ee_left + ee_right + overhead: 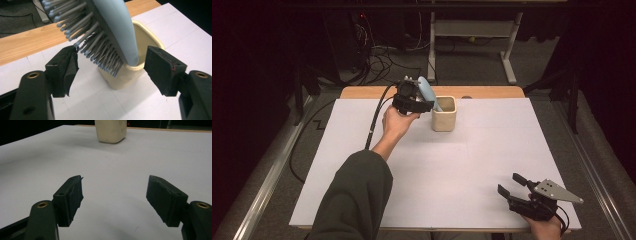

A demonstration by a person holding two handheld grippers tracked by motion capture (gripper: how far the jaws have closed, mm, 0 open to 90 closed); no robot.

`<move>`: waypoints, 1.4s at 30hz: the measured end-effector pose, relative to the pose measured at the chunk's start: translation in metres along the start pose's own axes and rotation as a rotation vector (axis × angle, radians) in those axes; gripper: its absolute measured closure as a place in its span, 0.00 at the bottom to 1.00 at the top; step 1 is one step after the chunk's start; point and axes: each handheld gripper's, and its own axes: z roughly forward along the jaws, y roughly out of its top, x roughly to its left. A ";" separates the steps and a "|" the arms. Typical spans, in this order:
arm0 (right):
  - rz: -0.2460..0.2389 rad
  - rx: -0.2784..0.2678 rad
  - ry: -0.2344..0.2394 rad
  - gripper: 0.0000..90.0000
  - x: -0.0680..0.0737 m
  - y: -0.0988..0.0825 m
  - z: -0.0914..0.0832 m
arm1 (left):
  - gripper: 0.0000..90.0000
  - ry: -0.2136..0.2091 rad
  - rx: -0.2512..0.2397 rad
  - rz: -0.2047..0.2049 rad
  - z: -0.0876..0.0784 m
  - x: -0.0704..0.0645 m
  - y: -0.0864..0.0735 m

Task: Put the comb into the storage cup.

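Observation:
A cream square cup [444, 118] stands on the white tabletop [462, 165] near its far edge. A light blue hairbrush [426, 89] with grey bristles leans out of the cup toward the left. My left gripper [422, 101] hovers just left of the cup, a hand and dark green sleeve behind it. In the left gripper view the hairbrush [115, 27] passes between the open jaws of the left gripper [111, 53]. The left pad is at the bristle tips and the right pad stands off the smooth back. My right gripper [510, 183] rests open and empty at the near right corner.
A wooden strip [362, 92] borders the far edge of the table. Cables and a white desk frame [509, 55] lie on the floor beyond it. Metal rails run along both sides. The right gripper view has the cup [111, 131] far ahead of the right gripper [115, 185].

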 end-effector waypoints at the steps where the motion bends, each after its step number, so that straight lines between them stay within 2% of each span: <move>1: 0.000 0.000 -0.001 0.33 0.000 0.000 0.000 | 0.31 0.000 0.002 0.002 0.000 0.000 -0.001; 12: 0.000 0.000 -0.002 0.33 0.000 0.000 0.000 | 0.32 0.003 0.012 0.013 -0.005 0.004 -0.007; 25: -0.010 -0.005 -0.008 0.33 0.001 0.000 -0.001 | 0.32 0.004 -0.012 0.043 -0.017 0.003 -0.012; 42: -0.007 -0.005 -0.010 0.33 0.001 0.000 -0.002 | 0.33 0.010 -0.048 0.049 -0.038 0.010 -0.020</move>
